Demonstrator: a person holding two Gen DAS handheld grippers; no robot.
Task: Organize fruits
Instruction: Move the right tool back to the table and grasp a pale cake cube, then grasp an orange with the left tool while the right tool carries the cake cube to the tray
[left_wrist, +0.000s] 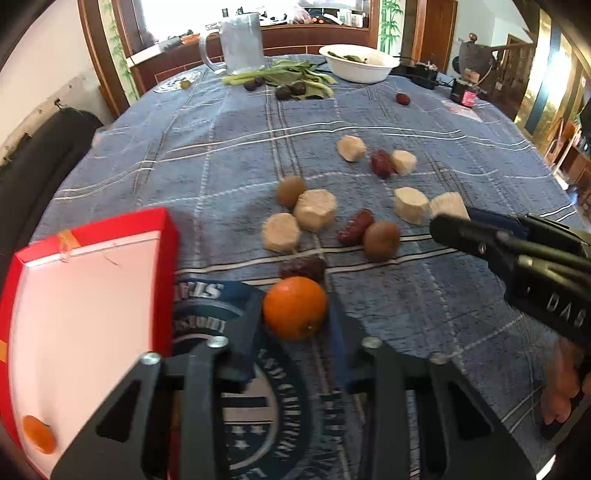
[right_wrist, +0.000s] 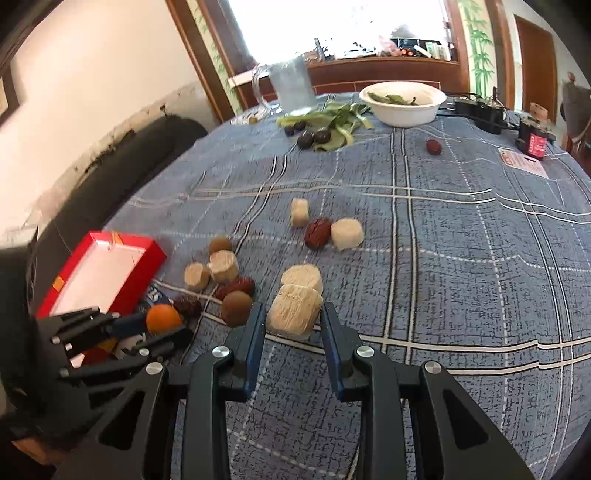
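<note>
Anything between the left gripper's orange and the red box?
Nothing but printed tablecloth. The left wrist view shows the orange in the left gripper, red box beside it.

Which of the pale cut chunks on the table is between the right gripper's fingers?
The nearest pale chunk, sitting between the right gripper fingers, with another chunk directly behind it; the others lie farther away.

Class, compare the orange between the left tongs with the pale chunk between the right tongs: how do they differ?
The orange is round, smooth and bright; the pale chunk is blocky, rough and cream. Both sit between blue pads on the blue tablecloth.
</note>
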